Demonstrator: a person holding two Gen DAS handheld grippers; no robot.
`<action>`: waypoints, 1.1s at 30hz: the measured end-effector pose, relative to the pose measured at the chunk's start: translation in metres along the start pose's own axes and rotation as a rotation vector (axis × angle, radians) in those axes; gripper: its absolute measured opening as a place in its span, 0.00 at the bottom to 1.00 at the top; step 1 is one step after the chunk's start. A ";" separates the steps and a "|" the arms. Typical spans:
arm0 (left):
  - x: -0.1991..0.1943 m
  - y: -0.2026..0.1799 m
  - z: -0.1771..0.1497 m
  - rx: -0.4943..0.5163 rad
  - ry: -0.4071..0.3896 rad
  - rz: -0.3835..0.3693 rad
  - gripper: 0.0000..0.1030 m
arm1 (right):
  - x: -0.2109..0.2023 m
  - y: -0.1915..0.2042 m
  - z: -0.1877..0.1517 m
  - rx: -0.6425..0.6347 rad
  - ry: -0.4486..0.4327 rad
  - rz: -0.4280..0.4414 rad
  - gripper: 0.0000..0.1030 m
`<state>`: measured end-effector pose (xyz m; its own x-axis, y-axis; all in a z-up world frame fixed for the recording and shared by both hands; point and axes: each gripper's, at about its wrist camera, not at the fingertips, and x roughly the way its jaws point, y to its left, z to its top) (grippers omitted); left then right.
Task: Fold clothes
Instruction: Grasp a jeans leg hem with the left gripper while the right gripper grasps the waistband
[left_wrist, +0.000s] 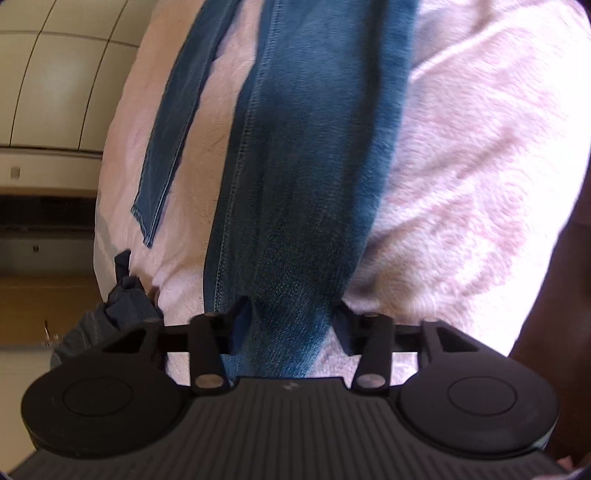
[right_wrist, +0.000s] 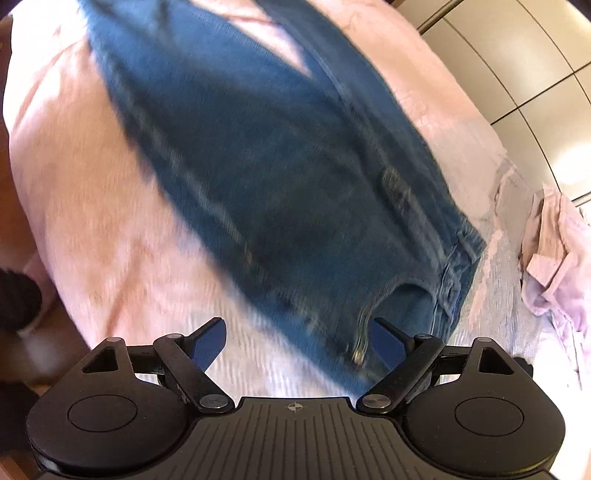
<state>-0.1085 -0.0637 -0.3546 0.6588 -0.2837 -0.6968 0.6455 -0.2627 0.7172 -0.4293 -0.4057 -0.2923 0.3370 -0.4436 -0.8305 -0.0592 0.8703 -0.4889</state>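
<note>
The left gripper (left_wrist: 291, 325) had its jaws drawn in around the end of a jeans leg (left_wrist: 314, 166). The denim passed between the blue pads (left_wrist: 242, 325), but the cloth hid the contact, so I could not tell whether they were pressing on it. From the fingertips the leg ran straight ahead across the pink blanket (left_wrist: 480, 166). A second, narrower strip of the jeans lay ahead and to the left of that gripper, its hem nearer the tool. Just left of the left finger sat a bunched dark cloth (left_wrist: 125, 306) at the blanket's edge.

The right gripper (right_wrist: 297, 341) stood wide open, with nothing pinched between its fingers. The jeans (right_wrist: 277, 166) lay ahead of it on the blanket (right_wrist: 92, 203), blurred, slanting from far left down to the right finger. The waistband end sat just ahead of that right pad (right_wrist: 388, 343), apparently overlapping it, though the blur left contact unclear. Further right of the tool lay a crumpled pale pink garment (right_wrist: 557, 254).
</note>
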 end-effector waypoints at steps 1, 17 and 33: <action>0.000 0.001 0.001 -0.004 -0.003 0.000 0.26 | 0.003 0.002 -0.005 -0.018 0.001 -0.015 0.81; -0.027 0.048 0.022 -0.063 0.012 0.053 0.05 | 0.040 -0.030 -0.021 -0.104 -0.026 -0.079 0.13; -0.023 0.318 0.103 -0.148 0.021 -0.029 0.05 | -0.044 -0.214 0.074 -0.024 -0.130 -0.047 0.08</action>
<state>0.0419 -0.2356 -0.1098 0.6462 -0.2577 -0.7183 0.7131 -0.1312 0.6887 -0.3620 -0.5568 -0.1312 0.4589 -0.4511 -0.7654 -0.0621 0.8431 -0.5342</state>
